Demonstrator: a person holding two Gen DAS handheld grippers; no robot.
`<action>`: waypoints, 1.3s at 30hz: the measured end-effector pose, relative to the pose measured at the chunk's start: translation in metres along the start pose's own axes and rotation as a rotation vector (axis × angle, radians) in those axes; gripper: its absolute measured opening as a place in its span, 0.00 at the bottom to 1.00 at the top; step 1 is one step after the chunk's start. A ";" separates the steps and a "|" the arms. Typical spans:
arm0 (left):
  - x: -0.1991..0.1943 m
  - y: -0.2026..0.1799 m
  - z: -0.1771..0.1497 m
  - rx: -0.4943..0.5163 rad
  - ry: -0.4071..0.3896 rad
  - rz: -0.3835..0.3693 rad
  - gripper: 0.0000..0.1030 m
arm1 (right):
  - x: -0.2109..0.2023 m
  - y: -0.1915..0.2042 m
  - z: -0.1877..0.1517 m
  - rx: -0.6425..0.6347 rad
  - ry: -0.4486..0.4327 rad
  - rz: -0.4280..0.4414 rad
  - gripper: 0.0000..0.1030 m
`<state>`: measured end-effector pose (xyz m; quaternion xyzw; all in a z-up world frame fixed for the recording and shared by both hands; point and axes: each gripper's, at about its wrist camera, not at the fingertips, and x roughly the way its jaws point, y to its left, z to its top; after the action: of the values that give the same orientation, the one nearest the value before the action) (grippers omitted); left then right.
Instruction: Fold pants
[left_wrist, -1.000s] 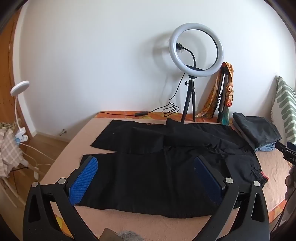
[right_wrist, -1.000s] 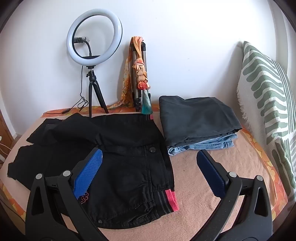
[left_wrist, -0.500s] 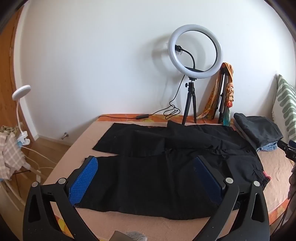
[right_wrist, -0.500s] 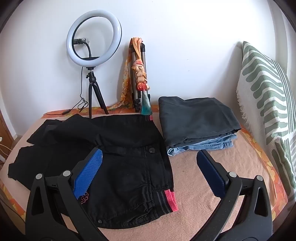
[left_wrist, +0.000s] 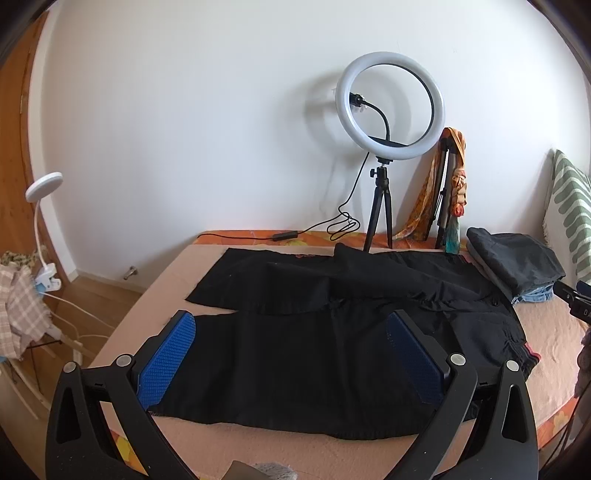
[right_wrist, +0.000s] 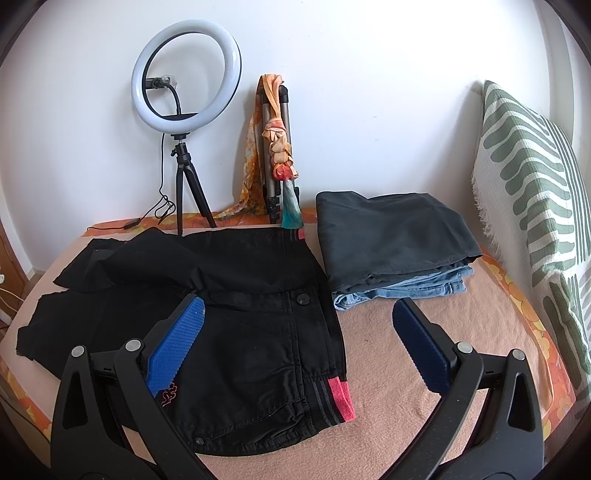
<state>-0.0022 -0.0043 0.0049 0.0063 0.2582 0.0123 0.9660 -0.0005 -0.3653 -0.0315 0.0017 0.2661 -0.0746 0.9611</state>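
Black pants (left_wrist: 314, 332) lie spread flat on the peach bed cover (left_wrist: 295, 454), legs to the left, waistband with a red patch to the right. The far leg is rumpled near the crotch. In the right wrist view the pants (right_wrist: 240, 295) show their waist end, button and red waistband patch. My left gripper (left_wrist: 291, 354) is open and empty, held above the near leg. My right gripper (right_wrist: 299, 343) is open and empty, above the waistband edge.
A stack of folded dark pants and jeans (right_wrist: 395, 243) lies right of the black pants. A ring light on a tripod (right_wrist: 184, 110) and a folded tripod with a scarf (right_wrist: 277, 147) stand at the wall. A green striped pillow (right_wrist: 535, 206) stands at the right.
My left gripper has risen and drawn back a little, so the pants sit lower and smaller in its view. The right gripper has barely moved. Both stay open.
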 end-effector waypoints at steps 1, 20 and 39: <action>0.000 0.000 0.000 -0.001 0.001 -0.001 1.00 | 0.000 0.001 0.000 0.001 -0.001 0.000 1.00; 0.000 0.000 -0.001 -0.002 0.002 -0.002 1.00 | 0.000 -0.001 0.000 0.006 0.000 0.004 1.00; 0.000 -0.001 -0.001 -0.004 0.002 -0.001 1.00 | 0.002 -0.003 0.000 0.011 0.001 0.006 1.00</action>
<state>-0.0032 -0.0048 0.0041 0.0044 0.2593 0.0124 0.9657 0.0006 -0.3680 -0.0320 0.0080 0.2663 -0.0730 0.9611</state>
